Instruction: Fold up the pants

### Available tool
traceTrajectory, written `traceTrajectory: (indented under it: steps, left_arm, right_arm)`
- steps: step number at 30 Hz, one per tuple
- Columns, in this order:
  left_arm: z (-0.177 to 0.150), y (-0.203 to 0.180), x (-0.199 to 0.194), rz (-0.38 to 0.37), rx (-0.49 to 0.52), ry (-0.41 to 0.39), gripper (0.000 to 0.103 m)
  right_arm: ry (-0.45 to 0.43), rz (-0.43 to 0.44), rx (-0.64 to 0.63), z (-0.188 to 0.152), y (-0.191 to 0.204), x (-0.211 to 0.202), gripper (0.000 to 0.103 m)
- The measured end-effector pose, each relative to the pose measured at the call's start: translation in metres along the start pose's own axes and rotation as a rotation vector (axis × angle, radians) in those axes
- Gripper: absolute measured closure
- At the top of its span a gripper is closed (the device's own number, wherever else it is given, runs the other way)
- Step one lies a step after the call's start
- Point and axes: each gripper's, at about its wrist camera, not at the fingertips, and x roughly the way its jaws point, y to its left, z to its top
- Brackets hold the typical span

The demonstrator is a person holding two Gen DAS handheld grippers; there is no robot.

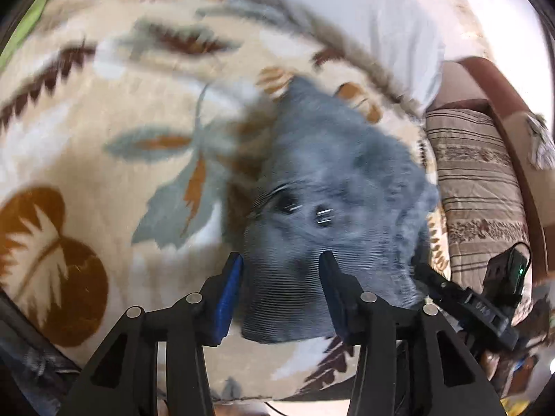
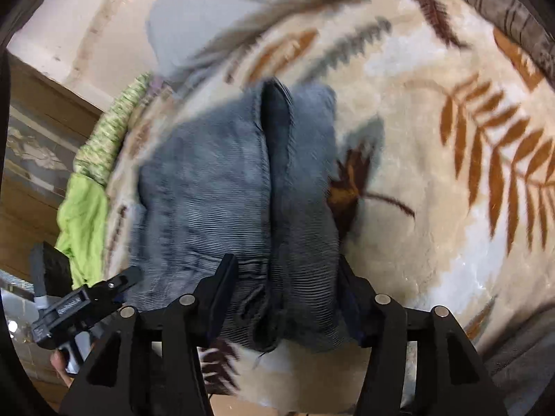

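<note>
At the centre of both views, the grey ribbed pants [image 1: 333, 187] lie bunched on a cream blanket [image 1: 104, 131] with a leaf print, their long axis running from the bottom of the frame up toward the middle. In the right wrist view the blanket [image 2: 433, 190] spreads bare and wide across the right half of the frame; on the left its edge meets a green cloth [image 2: 83, 215] and a wooden panel. In the left wrist view a striped cushion [image 1: 475, 187] borders the blanket at the right, and a white sheet [image 1: 364, 17] lies at the top. The left gripper [image 1: 282, 277] stands spread with the near end of the pants between its fingers; whether the pads press the cloth is unclear. The right gripper [image 2: 288, 287] likewise straddles the pants [image 2: 242, 180], half spread.
</note>
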Motion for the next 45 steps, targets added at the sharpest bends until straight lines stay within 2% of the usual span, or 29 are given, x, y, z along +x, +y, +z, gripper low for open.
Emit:
traceTrajectory:
  steps: [1,2,7,8,9,10,11,12,14,17,19,21,22,23,25,27,30,32,34,36,38,39,41,42,43,45]
  left_arm:
    - [-0.003,-0.004,-0.007,0.003,0.02,-0.015,0.05]
    - [-0.009,-0.006,-0.012,0.002,0.032,-0.023,0.045]
    - [-0.035,-0.001,0.0,0.029,0.011,0.022,0.044]
    - [-0.035,-0.002,0.006,0.032,0.003,0.038,0.05]
    - [-0.035,-0.003,0.008,0.032,-0.005,0.046,0.05]
    - [-0.034,-0.002,0.006,0.035,-0.002,0.041,0.053]
    - [-0.034,-0.006,0.001,0.036,0.013,0.031,0.056]
    - [-0.034,-0.011,-0.004,0.027,0.025,0.016,0.062]
    - [-0.034,-0.016,-0.014,0.021,0.046,-0.025,0.065]
    - [-0.041,-0.01,0.002,0.096,0.06,0.031,0.064]
    - [-0.041,-0.011,0.005,0.12,0.064,0.041,0.062]
    - [-0.038,-0.015,-0.006,0.089,0.059,0.029,0.058]
    - [-0.037,-0.017,-0.013,0.089,0.059,0.019,0.054]
    - [-0.034,-0.018,-0.017,0.092,0.056,0.018,0.052]
    - [-0.028,-0.021,-0.028,0.071,0.064,0.02,0.051]
    - [-0.018,-0.024,-0.039,0.036,0.064,0.006,0.047]
    - [0.011,-0.015,-0.051,-0.057,0.032,-0.025,0.036]
    - [0.036,-0.008,-0.043,-0.051,-0.004,-0.033,0.034]
    - [0.065,-0.004,-0.023,-0.012,-0.015,0.005,0.036]
    - [0.084,-0.004,-0.004,-0.043,-0.032,0.039,0.036]
    - [0.1,-0.007,0.017,-0.086,-0.033,0.064,0.036]
    - [0.105,-0.008,0.028,-0.088,-0.027,0.081,0.036]
    - [0.108,-0.006,0.051,-0.063,-0.013,0.102,0.038]
    - [0.107,-0.002,0.059,-0.073,-0.021,0.098,0.037]
    - [0.103,0.003,0.067,-0.092,-0.048,0.097,0.037]
    - [0.101,0.01,0.074,-0.14,-0.096,0.099,0.053]
  right_arm:
    - [-0.013,0.012,0.002,-0.001,0.001,-0.006,0.03]
    - [-0.023,0.029,0.017,-0.003,-0.001,-0.011,0.025]
    - [0.062,0.061,0.111,-0.021,-0.026,0.006,0.027]
    - [0.07,0.066,0.12,-0.019,-0.029,0.009,0.032]
    - [0.058,0.077,0.114,-0.017,-0.029,0.008,0.038]
    - [0.058,0.076,0.104,-0.016,-0.027,0.007,0.052]
    - [0.059,0.061,0.096,-0.016,-0.024,0.006,0.074]
    - [0.051,0.059,0.091,-0.017,-0.021,0.002,0.084]
    - [0.0,0.016,0.046,-0.021,-0.01,-0.014,0.089]
    - [0.025,-0.039,0.041,-0.026,-0.008,-0.01,0.089]
    - [0.082,-0.105,0.03,-0.029,-0.013,0.011,0.083]
    - [0.058,-0.077,0.052,-0.026,-0.017,0.003,0.075]
    - [0.036,-0.058,0.047,-0.023,-0.016,-0.004,0.062]
    - [0.003,-0.042,0.042,-0.02,-0.015,-0.014,0.04]
    - [-0.061,0.0,0.057,-0.012,-0.017,-0.03,0.017]
    - [-0.075,0.075,0.066,0.0,-0.017,-0.038,0.017]
    - [-0.069,0.11,0.075,0.028,-0.018,-0.031,0.017]
    - [-0.049,0.139,0.059,0.048,-0.017,-0.019,0.017]
    - [-0.011,0.128,0.064,0.071,-0.014,0.004,0.016]
    - [0.046,0.108,0.057,0.089,-0.014,0.028,0.017]
    - [0.048,0.062,0.074,0.096,-0.021,0.039,0.017]
    - [0.044,0.076,0.084,0.098,-0.025,0.043,0.019]
    - [0.049,0.149,0.114,0.094,-0.038,0.053,0.046]
    - [0.058,0.171,0.131,0.091,-0.044,0.058,0.049]
    - [0.063,0.176,0.136,0.088,-0.046,0.061,0.058]
    - [0.05,0.168,0.131,0.087,-0.047,0.063,0.072]
